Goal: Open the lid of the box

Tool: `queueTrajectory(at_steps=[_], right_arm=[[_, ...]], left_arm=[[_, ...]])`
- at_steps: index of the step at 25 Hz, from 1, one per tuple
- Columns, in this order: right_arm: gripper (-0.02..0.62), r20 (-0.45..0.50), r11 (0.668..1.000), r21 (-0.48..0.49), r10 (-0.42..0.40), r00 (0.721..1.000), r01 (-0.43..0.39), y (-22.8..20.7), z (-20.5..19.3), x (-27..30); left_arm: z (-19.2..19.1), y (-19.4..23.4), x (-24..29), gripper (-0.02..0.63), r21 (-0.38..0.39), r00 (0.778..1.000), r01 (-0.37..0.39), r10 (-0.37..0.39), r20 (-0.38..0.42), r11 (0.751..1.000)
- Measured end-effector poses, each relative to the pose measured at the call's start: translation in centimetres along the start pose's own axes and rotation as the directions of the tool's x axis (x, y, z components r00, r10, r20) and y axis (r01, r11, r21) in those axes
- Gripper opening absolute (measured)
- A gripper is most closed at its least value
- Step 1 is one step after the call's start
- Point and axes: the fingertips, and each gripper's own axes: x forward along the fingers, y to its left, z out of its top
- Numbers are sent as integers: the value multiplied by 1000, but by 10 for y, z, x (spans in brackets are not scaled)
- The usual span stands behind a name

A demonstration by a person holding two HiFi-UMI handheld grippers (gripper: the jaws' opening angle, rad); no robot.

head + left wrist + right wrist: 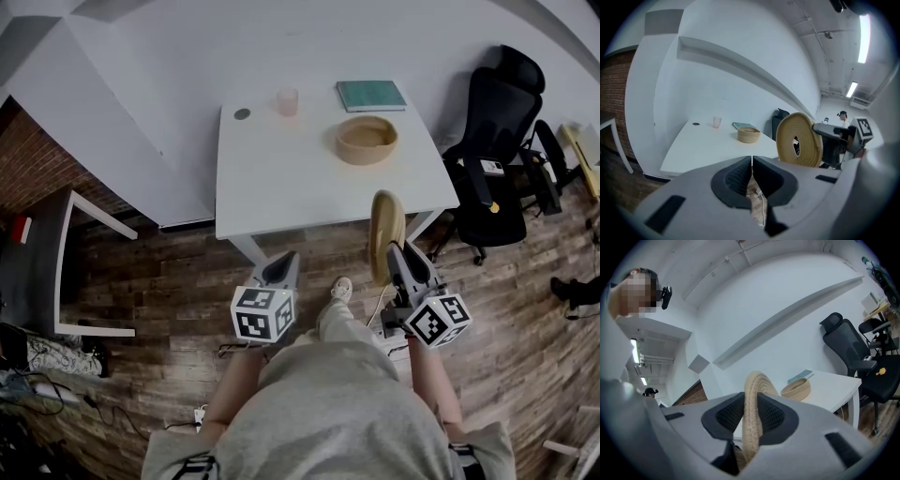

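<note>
The round woven box point(367, 140) stands open on the white table point(281, 178), also seen as the box point(748, 134) and the box point(796, 389). Its woven lid point(385, 232) stands on edge off the table's front edge, clamped in my right gripper point(394, 255). In the right gripper view the lid point(753, 399) runs between the pads. The left gripper view shows the lid point(798, 140) face-on at the right. My left gripper point(281, 267) hangs below the table's front edge, shut on nothing; in its own view the left gripper point(751, 176) has its jaws touching.
On the table stand a pink cup point(287, 101), a teal book point(371, 95) and a small dark disc point(242, 114). A black office chair point(495, 159) stands right of the table. A dark side table point(42, 267) stands at the left. Cables lie on the wooden floor.
</note>
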Motion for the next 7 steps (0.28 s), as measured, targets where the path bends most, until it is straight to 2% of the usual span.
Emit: queueTrajectory(at_steps=[7], right_arm=[[87,1,1000,1,-14,1000,14,-2,3,3]], left_arm=[[2,0,7,11,0,1000,7,-7,0,1000]])
